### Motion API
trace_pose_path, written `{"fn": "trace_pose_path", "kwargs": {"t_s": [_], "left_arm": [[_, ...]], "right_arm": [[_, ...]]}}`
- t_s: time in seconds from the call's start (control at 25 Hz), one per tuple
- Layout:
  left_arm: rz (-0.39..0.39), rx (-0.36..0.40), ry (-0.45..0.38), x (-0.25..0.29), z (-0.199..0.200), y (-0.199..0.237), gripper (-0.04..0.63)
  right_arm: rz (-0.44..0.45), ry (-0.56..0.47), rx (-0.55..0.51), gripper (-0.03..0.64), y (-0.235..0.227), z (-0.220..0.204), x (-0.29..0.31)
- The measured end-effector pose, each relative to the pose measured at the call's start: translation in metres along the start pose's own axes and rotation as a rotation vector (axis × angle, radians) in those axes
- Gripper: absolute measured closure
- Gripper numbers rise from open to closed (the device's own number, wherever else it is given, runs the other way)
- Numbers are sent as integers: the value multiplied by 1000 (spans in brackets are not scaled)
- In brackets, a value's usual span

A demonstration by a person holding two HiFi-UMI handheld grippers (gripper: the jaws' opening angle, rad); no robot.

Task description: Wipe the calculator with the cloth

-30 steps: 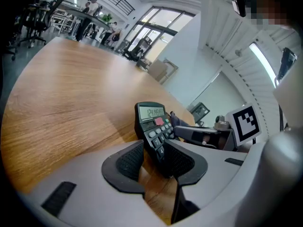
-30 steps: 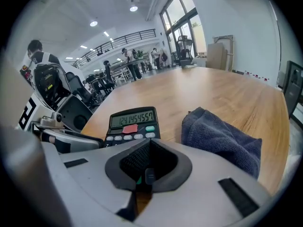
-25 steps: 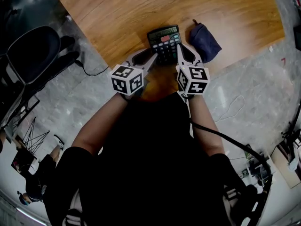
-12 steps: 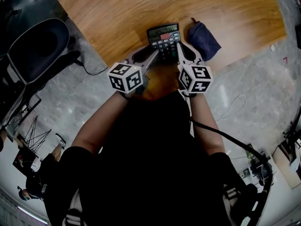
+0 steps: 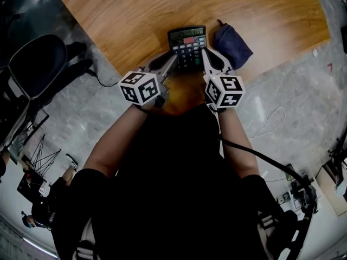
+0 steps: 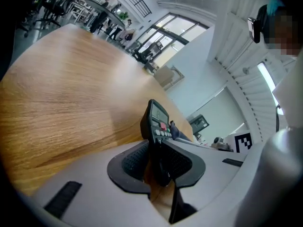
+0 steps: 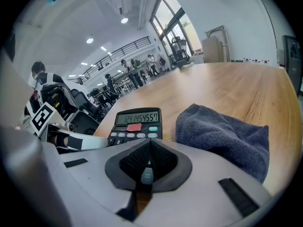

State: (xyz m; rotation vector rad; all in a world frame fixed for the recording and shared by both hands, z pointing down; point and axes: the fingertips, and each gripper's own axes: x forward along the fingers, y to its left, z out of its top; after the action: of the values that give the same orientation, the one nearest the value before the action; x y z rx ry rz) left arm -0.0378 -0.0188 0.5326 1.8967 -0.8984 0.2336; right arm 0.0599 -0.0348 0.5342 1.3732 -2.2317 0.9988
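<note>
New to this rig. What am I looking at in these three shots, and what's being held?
No robot here: a person holds a pair of tongs in each hand, and the marker cube on each is part of it. The head view comes from a camera on the person's head, looking steeply down. The other two come from cameras riding on each pair of tongs, looking along its jaws. On the wooden table lie a calculator and, to its right, a crumpled dark blue cloth, untouched. The left tongs have just been closing on the calculator's near left edge, which sits between their jaws. The right tongs are shut and empty, their tip over the calculator's near right corner.
</note>
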Motion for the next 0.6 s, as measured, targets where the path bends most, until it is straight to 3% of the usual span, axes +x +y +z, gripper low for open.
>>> {"fn": "trace_pose_path", "kwargs": {"t_s": [0.28,0.44,0.6], "left_arm": [[-97,-51,-55,2,13,-11,523],[-103,-63,-79,-5,20,-10,526],[-121,-150,-105,-10,24,-6,531]], "right_arm": [[-23,0,-3,601,-7,5,-4],[-48,-38,3,601,-4,13,-6],[-96,-71,1,601,-15,21,-15]]}}
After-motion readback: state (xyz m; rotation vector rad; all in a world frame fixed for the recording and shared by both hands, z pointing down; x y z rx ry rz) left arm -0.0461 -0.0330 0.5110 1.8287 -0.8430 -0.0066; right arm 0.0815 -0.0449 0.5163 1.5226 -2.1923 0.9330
